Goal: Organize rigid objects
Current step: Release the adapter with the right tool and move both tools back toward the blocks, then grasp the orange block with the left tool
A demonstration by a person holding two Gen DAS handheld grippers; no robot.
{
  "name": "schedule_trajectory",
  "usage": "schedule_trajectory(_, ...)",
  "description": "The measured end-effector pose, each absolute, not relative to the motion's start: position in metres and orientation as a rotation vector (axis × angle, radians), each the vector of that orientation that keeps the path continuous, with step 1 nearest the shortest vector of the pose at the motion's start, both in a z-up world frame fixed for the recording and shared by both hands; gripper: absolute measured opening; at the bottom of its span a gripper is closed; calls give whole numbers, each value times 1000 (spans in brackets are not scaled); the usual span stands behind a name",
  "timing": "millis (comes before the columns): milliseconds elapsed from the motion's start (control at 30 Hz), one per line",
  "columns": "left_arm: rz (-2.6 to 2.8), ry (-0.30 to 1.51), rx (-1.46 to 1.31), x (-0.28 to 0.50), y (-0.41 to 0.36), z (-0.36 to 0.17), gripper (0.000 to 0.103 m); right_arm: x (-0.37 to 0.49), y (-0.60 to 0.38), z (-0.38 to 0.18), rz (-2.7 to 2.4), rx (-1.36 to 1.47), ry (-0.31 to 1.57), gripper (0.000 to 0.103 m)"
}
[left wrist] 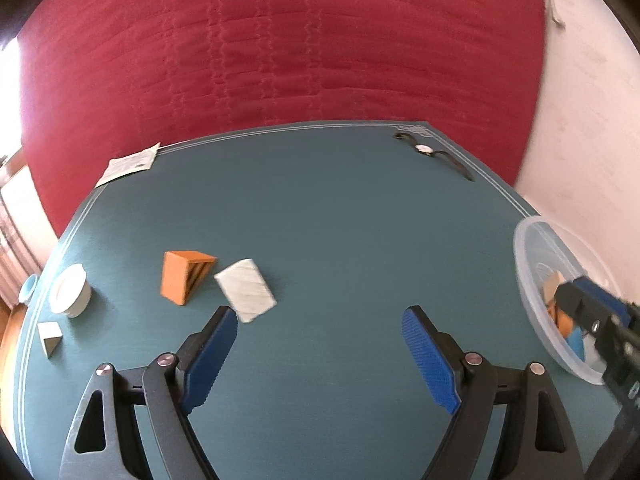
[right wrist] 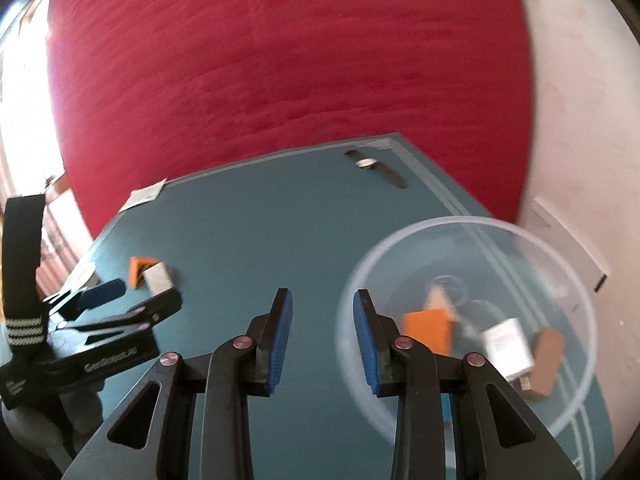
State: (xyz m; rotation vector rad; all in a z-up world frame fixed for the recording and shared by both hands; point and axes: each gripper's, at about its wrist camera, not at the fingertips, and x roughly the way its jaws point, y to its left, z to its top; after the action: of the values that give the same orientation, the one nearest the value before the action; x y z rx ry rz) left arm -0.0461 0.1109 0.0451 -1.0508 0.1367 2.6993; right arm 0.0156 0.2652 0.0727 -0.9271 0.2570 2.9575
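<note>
Looks like the sorting is partway done. A clear plastic bowl is sat at the right edge of the teal table, and a few blocks are already in it: an orange block, a white one, a brown one and a pale wedge-like piece, though blur makes that last one hard to call.

Still left out on the table, over on the left: an orange wedge block with a white marbled block just beside it, possibly touching, a small pale triangular block near the left edge, and a white round lid-like thing far-left of that.

The left gripper is held with its fingers wide apart and nothing between them, low over the table, with the white marbled block just past the left fingertip. The right gripper is held at the bowl's near-left rim, fingers partly apart, nothing gripped.

So the step in hand is probably a reach for the next block. Next move, as a guess: the left gripper needs to be shifted left and forward so the marbled block ends up between the pads, then closed squarely across its narrow sides so the orange wedge isn't nudged.
</note>
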Motion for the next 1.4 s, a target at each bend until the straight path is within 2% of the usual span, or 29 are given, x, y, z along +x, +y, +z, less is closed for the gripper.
schedule_trajectory(67,2715,130,-1055,-48,103,45,95,12,251,70,2984,-958,242,33)
schedule_trajectory(133,2737,126,-1054,-51,95,45,96,10,240,67,3003,-984,230,33)
schedule_trajectory(767,2882,77,-1188,-95,22,33,97,-7,191,35,3042,-1236,230,34)
schedule_trajectory(1000,2900,125,-1233,-107,15,23,96,-10,185,29,3041,-1279,221,34)
schedule_trajectory(1233,2859,147,-1289,-127,14,13,87,-12,179,24,3039,-1310,208,35)
schedule_trajectory(1400,2839,163,-1306,-136,20,10,86,-14,176,22,3034,-1328,202,35)
